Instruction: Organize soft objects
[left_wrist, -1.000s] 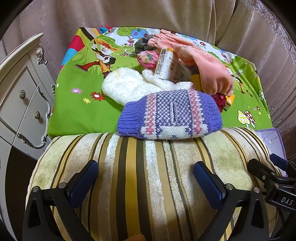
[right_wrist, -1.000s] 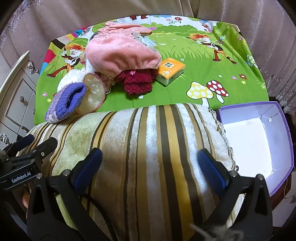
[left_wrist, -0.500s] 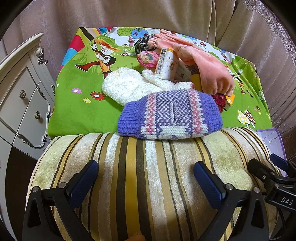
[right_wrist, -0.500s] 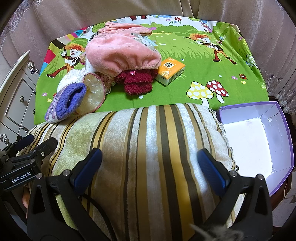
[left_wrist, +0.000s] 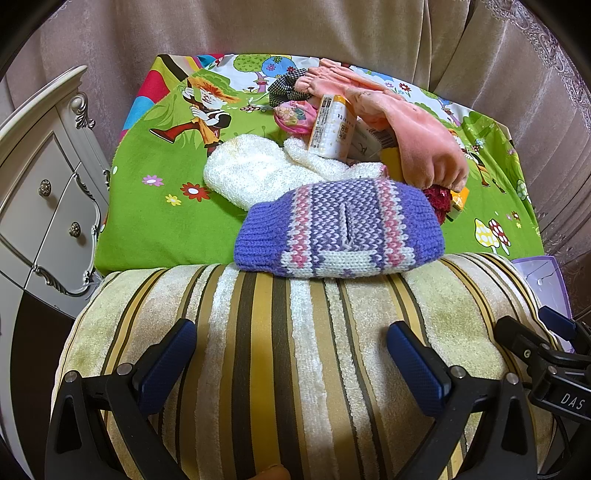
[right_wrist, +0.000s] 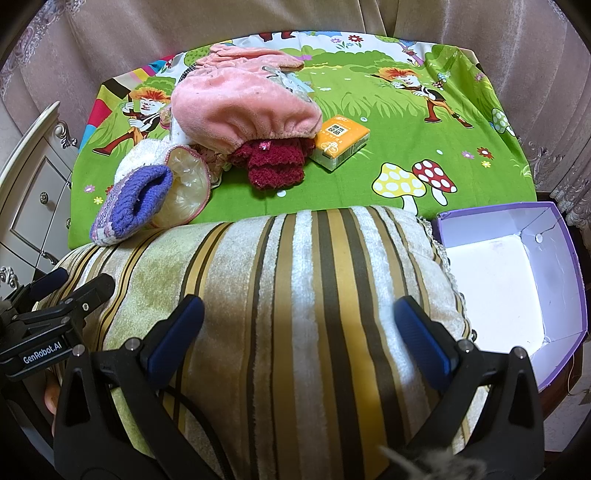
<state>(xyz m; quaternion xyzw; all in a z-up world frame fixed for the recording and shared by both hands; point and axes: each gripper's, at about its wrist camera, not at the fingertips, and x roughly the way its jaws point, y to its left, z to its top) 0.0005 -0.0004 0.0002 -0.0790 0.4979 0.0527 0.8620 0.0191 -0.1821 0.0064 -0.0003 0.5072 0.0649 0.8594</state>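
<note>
A striped yellow-brown cushion (left_wrist: 295, 350) fills the foreground, also in the right wrist view (right_wrist: 295, 314). My left gripper (left_wrist: 291, 354) is open above its left part. My right gripper (right_wrist: 299, 332) is open above its right part. A purple knit hat (left_wrist: 340, 229) lies at the cushion's far edge and also shows in the right wrist view (right_wrist: 133, 203). Behind it lie a white fluffy cloth (left_wrist: 258, 170), a pink plush cap (right_wrist: 243, 107) and a dark red knit piece (right_wrist: 273, 162).
The green cartoon cloth (right_wrist: 406, 129) covers the table. An orange tissue pack (right_wrist: 340, 140) and a white bottle (left_wrist: 332, 125) lie among the soft things. An open purple box (right_wrist: 509, 288) stands at the right. A white drawer cabinet (left_wrist: 40, 192) stands at the left.
</note>
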